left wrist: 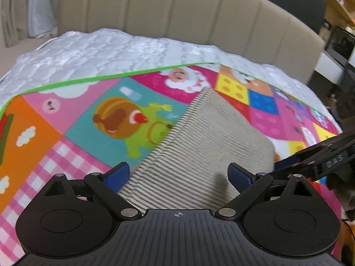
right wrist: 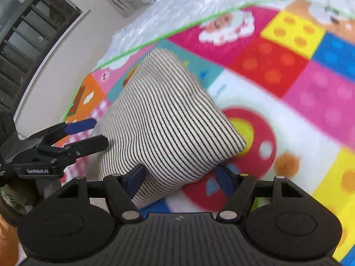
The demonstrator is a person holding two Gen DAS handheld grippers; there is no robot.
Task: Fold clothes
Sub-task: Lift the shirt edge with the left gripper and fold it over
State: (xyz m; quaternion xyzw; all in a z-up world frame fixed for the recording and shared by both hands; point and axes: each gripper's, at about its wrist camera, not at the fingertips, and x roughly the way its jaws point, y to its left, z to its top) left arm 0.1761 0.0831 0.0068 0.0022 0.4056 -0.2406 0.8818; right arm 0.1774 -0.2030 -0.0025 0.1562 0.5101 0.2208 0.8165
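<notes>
Blue-tipped fingers of our left claw [left wrist: 178,174] stand wide apart over the near edge of the striped garment [left wrist: 199,150]; we see them gripping nothing. Our right claw [right wrist: 179,177] is also spread, its fingers on either side of the garment's near corner, though we cannot tell whether they touch the cloth. We find the garment lying as a compact, roughly rectangular bundle with rounded doubled edges, on the bright cartoon blanket [left wrist: 66,119] that covers the bed, whose quilted white mattress [left wrist: 111,48] shows beyond. We judge the folding to be well advanced, perhaps finished; one more fold or a little smoothing may remain, but we cannot settle that.
</notes>
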